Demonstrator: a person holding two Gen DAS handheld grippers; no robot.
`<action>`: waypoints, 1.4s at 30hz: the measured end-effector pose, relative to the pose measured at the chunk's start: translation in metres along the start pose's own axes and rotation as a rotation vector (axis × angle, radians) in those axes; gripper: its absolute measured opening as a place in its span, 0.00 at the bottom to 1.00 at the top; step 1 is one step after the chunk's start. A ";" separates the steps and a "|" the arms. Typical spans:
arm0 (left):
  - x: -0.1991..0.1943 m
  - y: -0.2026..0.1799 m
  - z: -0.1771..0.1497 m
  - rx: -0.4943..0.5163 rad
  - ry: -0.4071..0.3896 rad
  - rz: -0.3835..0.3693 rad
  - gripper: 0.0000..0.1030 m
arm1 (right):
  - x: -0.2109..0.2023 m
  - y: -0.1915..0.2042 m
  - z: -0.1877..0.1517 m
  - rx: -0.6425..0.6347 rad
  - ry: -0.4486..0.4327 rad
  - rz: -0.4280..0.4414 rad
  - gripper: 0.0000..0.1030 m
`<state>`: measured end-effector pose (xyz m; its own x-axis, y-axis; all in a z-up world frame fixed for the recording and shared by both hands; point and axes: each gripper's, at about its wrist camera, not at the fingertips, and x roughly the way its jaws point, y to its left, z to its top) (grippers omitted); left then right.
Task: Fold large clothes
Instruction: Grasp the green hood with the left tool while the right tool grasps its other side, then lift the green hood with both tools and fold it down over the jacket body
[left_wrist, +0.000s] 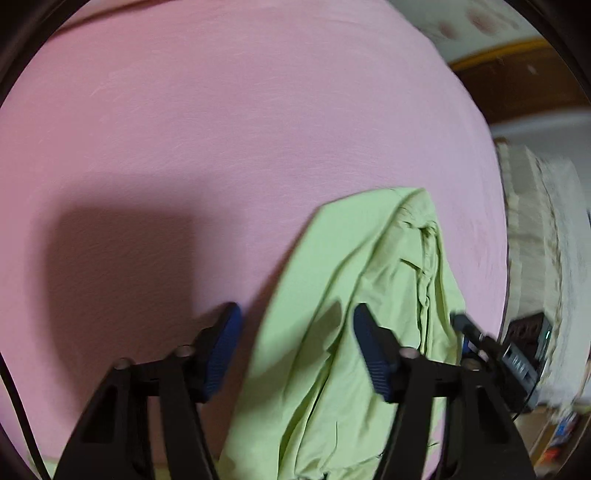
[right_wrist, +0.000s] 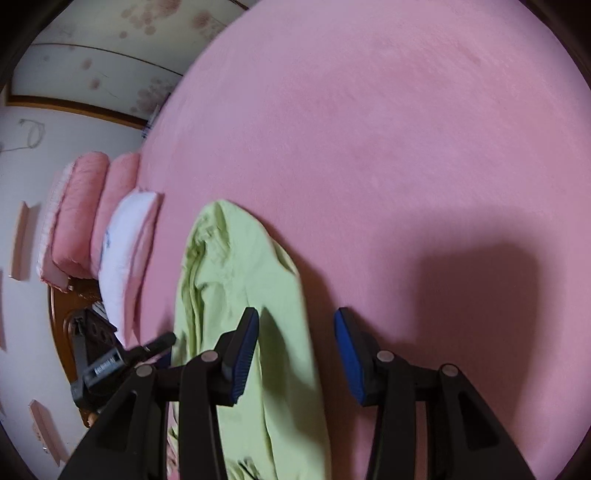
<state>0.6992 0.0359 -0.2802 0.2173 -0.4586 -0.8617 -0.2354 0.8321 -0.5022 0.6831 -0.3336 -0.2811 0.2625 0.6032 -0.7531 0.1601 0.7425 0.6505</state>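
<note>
A light green garment lies bunched in a long strip on the pink bed sheet. My left gripper is open above the garment's left edge, holding nothing. The garment also shows in the right wrist view, on the pink bed sheet. My right gripper is open above the garment's right edge, holding nothing. The other gripper's black body shows at the right of the left wrist view, and at the left of the right wrist view.
Pink and white pillows are stacked at the bed's left side by a wooden headboard. A floral wall lies beyond. A pale patterned cloth hangs past the bed's right edge.
</note>
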 end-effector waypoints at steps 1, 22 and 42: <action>0.002 -0.004 0.001 0.027 -0.009 0.014 0.36 | 0.000 0.001 0.001 -0.009 -0.017 0.020 0.37; -0.096 -0.042 -0.095 0.382 0.020 -0.167 0.04 | -0.114 0.113 -0.108 -0.591 0.062 0.291 0.02; -0.144 0.017 -0.297 0.329 0.053 -0.118 0.18 | -0.096 0.101 -0.336 -1.043 0.217 -0.090 0.60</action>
<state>0.3824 0.0236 -0.1859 0.1733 -0.5660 -0.8060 0.1076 0.8243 -0.5558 0.3542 -0.2189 -0.1763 0.0988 0.4965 -0.8624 -0.7493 0.6074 0.2638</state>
